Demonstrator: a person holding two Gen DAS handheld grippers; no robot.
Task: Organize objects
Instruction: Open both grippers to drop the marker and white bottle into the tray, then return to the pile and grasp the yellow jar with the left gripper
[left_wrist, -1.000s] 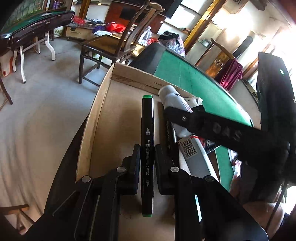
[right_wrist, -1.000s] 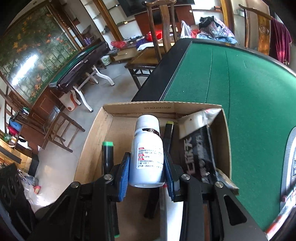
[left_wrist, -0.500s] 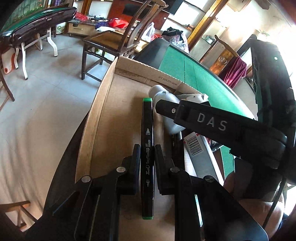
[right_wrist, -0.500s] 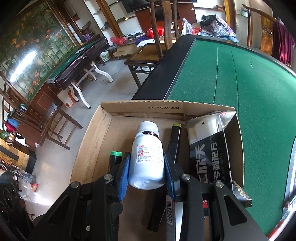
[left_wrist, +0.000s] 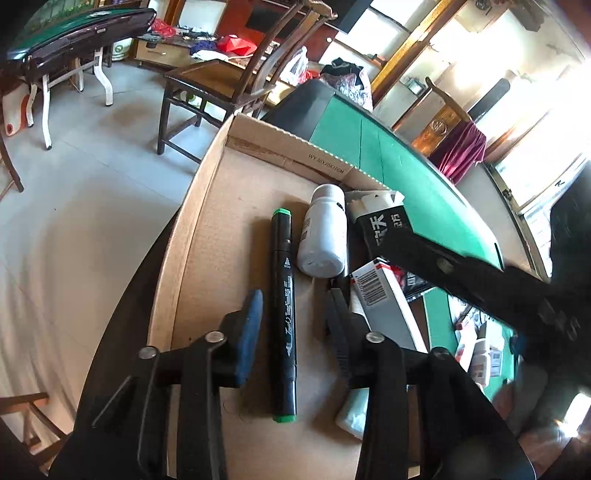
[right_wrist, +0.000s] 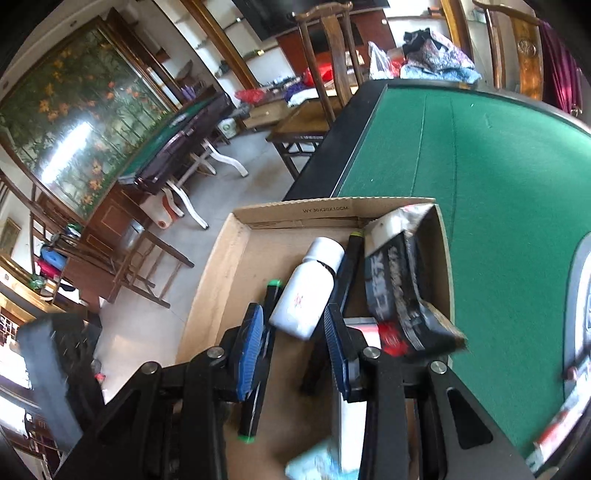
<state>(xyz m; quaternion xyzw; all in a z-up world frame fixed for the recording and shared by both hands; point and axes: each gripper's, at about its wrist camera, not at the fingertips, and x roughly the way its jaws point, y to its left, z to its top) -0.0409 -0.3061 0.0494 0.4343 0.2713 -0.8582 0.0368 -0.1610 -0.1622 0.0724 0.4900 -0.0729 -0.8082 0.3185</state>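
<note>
Cardboard box holds marker; left gripper just released it, right gripper probably off bottle. Both should lift straight up.

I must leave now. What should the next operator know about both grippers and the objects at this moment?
Left gripper: jaws have just been opening; the green-capped marker lies between them on the cardboard box floor, released.
Right gripper: open, above the white bottle, which lies in the box and is not gripped.
Also in the box: a black packet, a second marker and a barcoded carton.
Done: marker and bottle are in the box.
Left: more small items appear to lie on the green table at the right.
</note>
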